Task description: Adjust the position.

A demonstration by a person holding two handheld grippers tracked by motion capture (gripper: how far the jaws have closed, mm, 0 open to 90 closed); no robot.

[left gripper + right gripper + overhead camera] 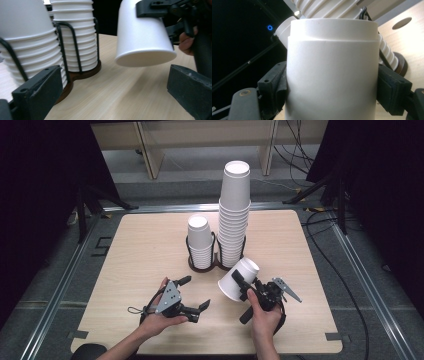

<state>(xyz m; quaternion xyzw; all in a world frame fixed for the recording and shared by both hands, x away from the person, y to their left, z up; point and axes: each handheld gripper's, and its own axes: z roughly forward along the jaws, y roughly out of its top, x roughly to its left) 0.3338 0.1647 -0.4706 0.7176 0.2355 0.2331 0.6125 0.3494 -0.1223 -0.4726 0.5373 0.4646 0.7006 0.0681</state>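
Nearest the camera in the high view, the left gripper (pixel 194 295) rests close to the near edge of the worktop (pixel 150 245), held in the person's left hand (pixel 162 320), jaws spread apart with nothing between them. Just to its right, the right gripper (pixel 242 285) is clamped on a single white paper cup (pixel 238 279), which is tilted and lifted off the worktop. Behind it, toward the middle of the worktop, a dark two-slot cup holder (pixel 204 265) carries a short cup stack (pixel 200 241) and a tall cup stack (pixel 234 215).

Left gripper view: both black jaws stand wide apart. The paper cup (pixel 143 35) hangs between and beyond them, above the worktop, base end lowest. The cup holder (pixel 75 72) stands at the left.

Right gripper view: both jaws press against the sides of the paper cup (pixel 332 80), one on each side. The tall cup stack (pixel 324 7) shows behind it.
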